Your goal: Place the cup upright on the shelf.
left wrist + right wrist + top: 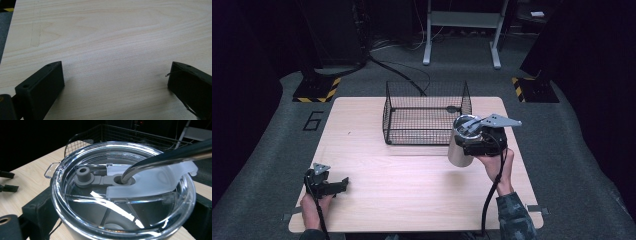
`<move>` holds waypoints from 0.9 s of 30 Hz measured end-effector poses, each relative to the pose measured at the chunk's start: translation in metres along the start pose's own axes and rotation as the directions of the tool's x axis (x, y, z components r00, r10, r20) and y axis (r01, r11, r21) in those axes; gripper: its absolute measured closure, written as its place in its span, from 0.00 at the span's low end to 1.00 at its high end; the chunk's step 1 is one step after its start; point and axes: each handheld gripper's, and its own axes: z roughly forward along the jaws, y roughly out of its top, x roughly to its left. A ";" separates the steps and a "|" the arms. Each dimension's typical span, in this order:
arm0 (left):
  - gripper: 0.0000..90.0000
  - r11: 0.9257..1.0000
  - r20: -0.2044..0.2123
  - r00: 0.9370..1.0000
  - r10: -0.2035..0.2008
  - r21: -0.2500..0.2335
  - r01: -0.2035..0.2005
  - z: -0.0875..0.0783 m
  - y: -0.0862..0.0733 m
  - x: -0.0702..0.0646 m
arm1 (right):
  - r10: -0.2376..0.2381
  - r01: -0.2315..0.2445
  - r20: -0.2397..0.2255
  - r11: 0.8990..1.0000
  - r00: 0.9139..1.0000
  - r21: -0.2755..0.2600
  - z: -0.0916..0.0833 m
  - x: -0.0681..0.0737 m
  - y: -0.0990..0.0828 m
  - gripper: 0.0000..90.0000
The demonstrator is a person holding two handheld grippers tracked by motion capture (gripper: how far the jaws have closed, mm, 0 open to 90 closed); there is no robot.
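A steel tumbler (458, 148) with a clear lid (125, 202) and a bent metal straw (162, 157) is gripped near its top by my right gripper (468, 136), right of the table's middle. It leans slightly and appears lifted off the wood. In the right gripper view the black jaws press on both sides of the tumbler, with the right gripper (120, 217) shut on it. My left gripper (343, 184) lies low at the front left, jaws wide apart. In its own view the left gripper (116, 80) has only bare wood between its fingers.
A black wire basket (387, 117) stands at the table's back middle, just behind and left of the tumbler, and also appears in the right gripper view as the basket (82, 142). The light wooden table (412, 185) sits on grey carpet. Stands and cables lie beyond.
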 end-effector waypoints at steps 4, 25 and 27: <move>0.01 1.000 0.000 1.000 0.000 0.000 0.000 0.000 0.000 0.000 | -0.012 0.012 -0.010 1.000 1.000 -0.001 0.005 0.002 0.009 0.04; 0.01 1.000 0.003 1.000 0.002 0.005 -0.002 0.000 0.000 0.000 | -0.023 0.023 -0.037 1.000 0.999 0.005 0.027 0.004 0.045 0.04; 0.01 1.000 0.003 1.000 0.002 0.005 -0.002 0.000 0.000 0.000 | -0.023 0.023 -0.039 1.000 0.999 0.004 0.029 0.006 0.050 0.04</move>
